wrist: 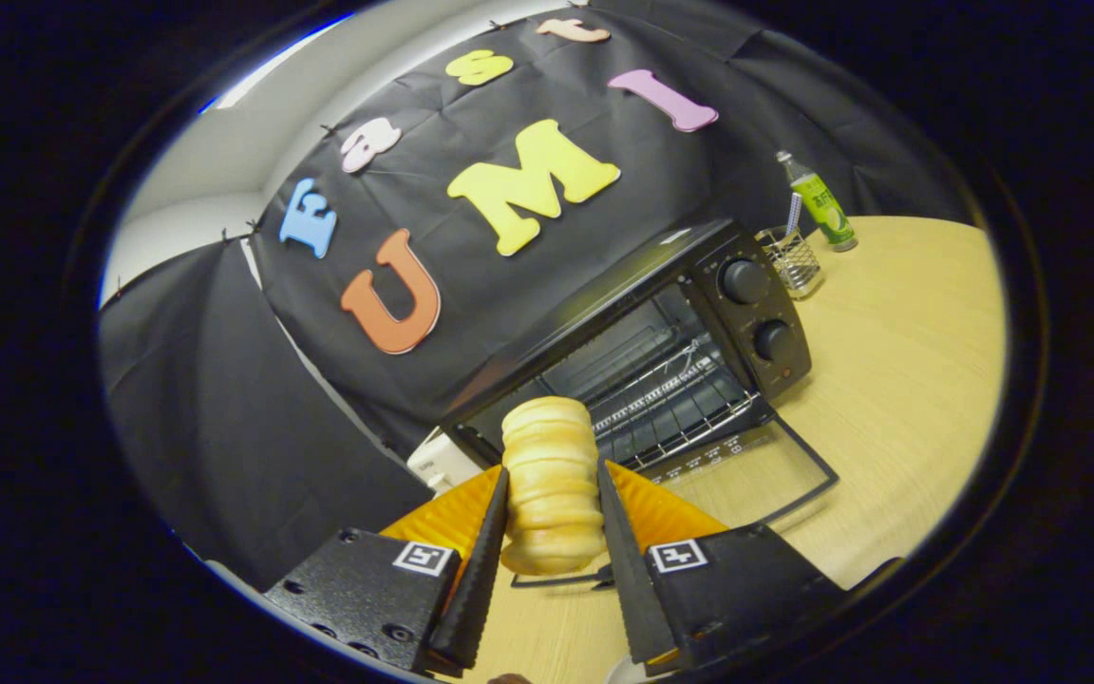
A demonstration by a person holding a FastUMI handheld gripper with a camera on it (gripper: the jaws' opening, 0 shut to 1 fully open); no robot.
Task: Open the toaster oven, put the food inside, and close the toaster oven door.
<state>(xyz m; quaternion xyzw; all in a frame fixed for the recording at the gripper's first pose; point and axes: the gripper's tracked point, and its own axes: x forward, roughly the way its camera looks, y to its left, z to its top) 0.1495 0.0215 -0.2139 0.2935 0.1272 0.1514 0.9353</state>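
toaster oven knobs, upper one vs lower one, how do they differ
The upper knob looks slightly larger than the lower knob, and sits farther from the gripper, which is shut on the bread. Both are round, black, on the toaster oven control panel.

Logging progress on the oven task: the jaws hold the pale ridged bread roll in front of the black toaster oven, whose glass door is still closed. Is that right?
Not quite. The gripper view shows the glass door of the black toaster oven already open, folded down flat onto the wooden table. The rest holds: the gripper grips the pale ridged bread roll just before the opening.
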